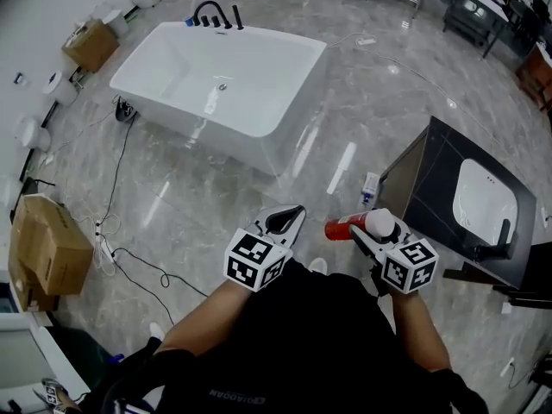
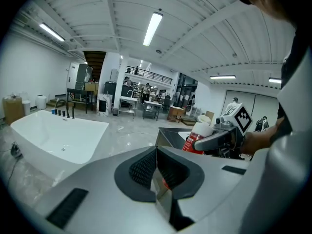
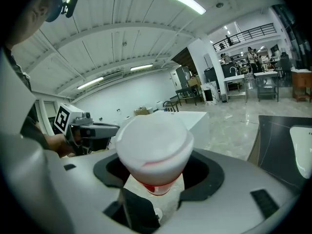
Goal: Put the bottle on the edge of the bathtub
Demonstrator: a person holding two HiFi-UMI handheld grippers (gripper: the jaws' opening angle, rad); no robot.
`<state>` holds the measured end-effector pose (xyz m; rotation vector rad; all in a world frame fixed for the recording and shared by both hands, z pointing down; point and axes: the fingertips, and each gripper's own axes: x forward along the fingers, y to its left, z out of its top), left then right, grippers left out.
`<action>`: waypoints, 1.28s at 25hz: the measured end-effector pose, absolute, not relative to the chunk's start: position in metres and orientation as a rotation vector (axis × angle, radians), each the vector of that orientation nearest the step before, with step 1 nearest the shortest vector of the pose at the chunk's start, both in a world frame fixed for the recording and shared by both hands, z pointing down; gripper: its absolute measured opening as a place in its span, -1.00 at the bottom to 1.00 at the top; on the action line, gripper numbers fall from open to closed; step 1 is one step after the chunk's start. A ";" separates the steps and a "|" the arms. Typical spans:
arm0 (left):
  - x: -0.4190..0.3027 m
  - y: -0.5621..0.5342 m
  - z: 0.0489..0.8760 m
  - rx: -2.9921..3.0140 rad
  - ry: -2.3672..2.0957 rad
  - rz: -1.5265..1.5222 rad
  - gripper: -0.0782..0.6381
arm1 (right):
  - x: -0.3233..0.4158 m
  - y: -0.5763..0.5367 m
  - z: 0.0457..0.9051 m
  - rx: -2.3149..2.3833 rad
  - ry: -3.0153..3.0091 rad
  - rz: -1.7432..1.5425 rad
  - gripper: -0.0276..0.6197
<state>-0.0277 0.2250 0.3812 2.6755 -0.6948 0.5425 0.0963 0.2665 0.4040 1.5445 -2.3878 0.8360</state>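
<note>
Bottle (image 3: 154,152) in R gripper (image 3: 155,179); bathtub (image 1: 226,93) well apart.

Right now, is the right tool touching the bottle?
Touching. The right gripper view shows the right tool clamped on the bottle, its jaws against the sides.

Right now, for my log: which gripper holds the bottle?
The right gripper, jaws shut on the red white-capped bottle; the left gripper is shut on nothing.
</note>
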 end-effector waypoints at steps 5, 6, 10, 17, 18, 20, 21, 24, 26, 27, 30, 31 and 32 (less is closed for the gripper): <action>-0.029 0.211 0.390 2.651 -0.687 0.584 -0.73 | 0.105 0.256 0.410 1.555 -2.366 0.867 -0.02; -0.028 0.206 0.393 2.648 -0.684 0.589 -0.73 | 0.107 0.252 0.411 1.556 -2.367 0.870 -0.02; -0.016 0.181 0.401 2.646 -0.654 0.593 -0.73 | 0.113 0.229 0.414 1.559 -2.363 0.879 -0.02; 0.005 0.109 0.396 2.682 -0.588 0.572 -0.73 | 0.121 0.162 0.407 1.573 -2.354 0.867 -0.02; 0.007 0.095 0.396 2.679 -0.588 0.570 -0.73 | 0.122 0.151 0.405 1.575 -2.353 0.869 -0.02; 0.012 0.067 0.393 2.678 -0.583 0.556 -0.73 | 0.125 0.126 0.402 1.574 -2.343 0.866 -0.02; 0.015 0.053 0.390 2.681 -0.577 0.547 -0.73 | 0.127 0.113 0.401 1.574 -2.336 0.863 -0.02; 0.020 0.012 0.384 2.691 -0.557 0.528 -0.73 | 0.129 0.075 0.398 1.579 -2.316 0.860 -0.02; 0.020 -0.018 0.382 2.698 -0.552 0.524 -0.73 | 0.128 0.047 0.395 1.589 -2.306 0.855 -0.02; 0.019 -0.032 0.380 2.700 -0.551 0.522 -0.73 | 0.127 0.034 0.393 1.594 -2.301 0.851 -0.02; 0.013 -0.069 0.377 2.701 -0.550 0.508 -0.73 | 0.121 0.001 0.387 1.603 -2.292 0.845 -0.02; 0.010 -0.079 0.376 2.701 -0.551 0.504 -0.73 | 0.119 -0.008 0.386 1.604 -2.291 0.846 -0.02; 0.007 -0.089 0.376 2.700 -0.554 0.500 -0.73 | 0.118 -0.016 0.386 1.604 -2.289 0.845 -0.02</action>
